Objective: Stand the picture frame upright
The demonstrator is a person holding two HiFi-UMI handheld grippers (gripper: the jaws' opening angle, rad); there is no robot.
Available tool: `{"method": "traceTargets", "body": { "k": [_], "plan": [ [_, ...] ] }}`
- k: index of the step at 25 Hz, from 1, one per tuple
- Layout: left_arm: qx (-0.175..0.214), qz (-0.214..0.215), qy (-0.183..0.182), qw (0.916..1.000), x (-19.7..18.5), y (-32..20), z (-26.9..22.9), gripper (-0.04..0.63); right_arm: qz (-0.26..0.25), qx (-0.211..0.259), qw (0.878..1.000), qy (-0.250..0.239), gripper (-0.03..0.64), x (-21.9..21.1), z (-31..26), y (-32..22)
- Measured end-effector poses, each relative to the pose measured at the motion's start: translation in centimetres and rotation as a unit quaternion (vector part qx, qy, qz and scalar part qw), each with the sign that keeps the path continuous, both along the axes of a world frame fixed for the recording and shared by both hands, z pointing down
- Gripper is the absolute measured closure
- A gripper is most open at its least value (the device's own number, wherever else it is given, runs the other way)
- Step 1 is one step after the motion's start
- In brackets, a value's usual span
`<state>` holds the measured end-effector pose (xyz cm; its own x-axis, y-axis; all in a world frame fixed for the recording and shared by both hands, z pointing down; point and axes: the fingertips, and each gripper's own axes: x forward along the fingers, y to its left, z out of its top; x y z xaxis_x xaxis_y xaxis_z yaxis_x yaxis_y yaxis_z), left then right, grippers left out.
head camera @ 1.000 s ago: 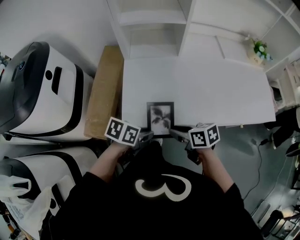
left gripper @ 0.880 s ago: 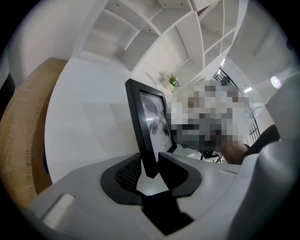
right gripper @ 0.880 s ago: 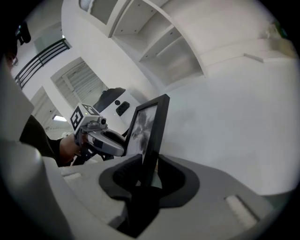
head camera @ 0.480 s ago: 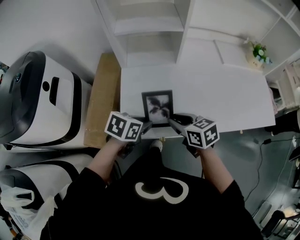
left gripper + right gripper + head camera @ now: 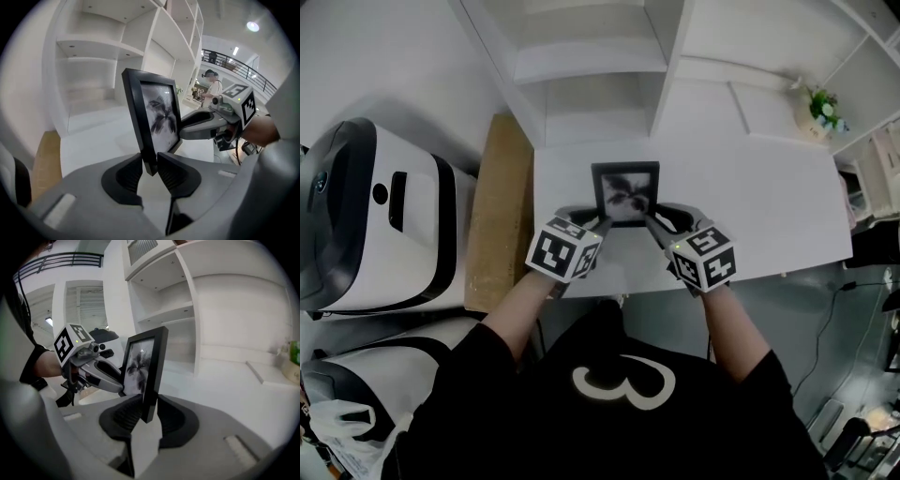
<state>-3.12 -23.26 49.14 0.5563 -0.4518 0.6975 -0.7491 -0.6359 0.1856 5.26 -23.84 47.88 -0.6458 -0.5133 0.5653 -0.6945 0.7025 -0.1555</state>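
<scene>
The black picture frame (image 5: pixel 625 192) with a grey leaf print is held up off the white table (image 5: pixel 769 197), tilted towards upright. My left gripper (image 5: pixel 602 223) grips its lower left corner; its jaws are closing, and the frame's edge (image 5: pixel 157 117) sits pinched between the pads (image 5: pixel 129 173). My right gripper (image 5: pixel 651 221) holds the lower right corner, the frame's edge (image 5: pixel 145 366) standing clamped between its pads (image 5: pixel 171 418). Each gripper view shows the other gripper across the frame: the right one (image 5: pixel 183 133), the left one (image 5: pixel 119 380).
White shelving (image 5: pixel 591 66) rises behind the table. A small potted plant (image 5: pixel 822 103) stands at the far right. A brown cardboard box (image 5: pixel 502 216) leans along the table's left side, with white machines (image 5: pixel 375 216) beyond it. The table's near edge runs just under my hands.
The frame lay flat at the table's near edge; both grippers have moved forward with it and raised it towards upright, farther in over the table.
</scene>
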Motion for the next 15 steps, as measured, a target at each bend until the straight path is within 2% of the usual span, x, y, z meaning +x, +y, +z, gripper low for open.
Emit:
{"method": "traceTargets", "body": {
  "k": [6,15],
  "plan": [
    [0.079,0.018,-0.045,0.9957,0.8,-4.1,-0.3,0.485,0.016,0.046,0.998,0.036,0.512,0.9,0.2,-3.3],
    [0.117,0.0,-0.079,0.99,0.4,-8.4,1.5,0.485,0.035,0.089,0.993,0.064,0.515,0.2,1.5,-7.5]
  ]
}}
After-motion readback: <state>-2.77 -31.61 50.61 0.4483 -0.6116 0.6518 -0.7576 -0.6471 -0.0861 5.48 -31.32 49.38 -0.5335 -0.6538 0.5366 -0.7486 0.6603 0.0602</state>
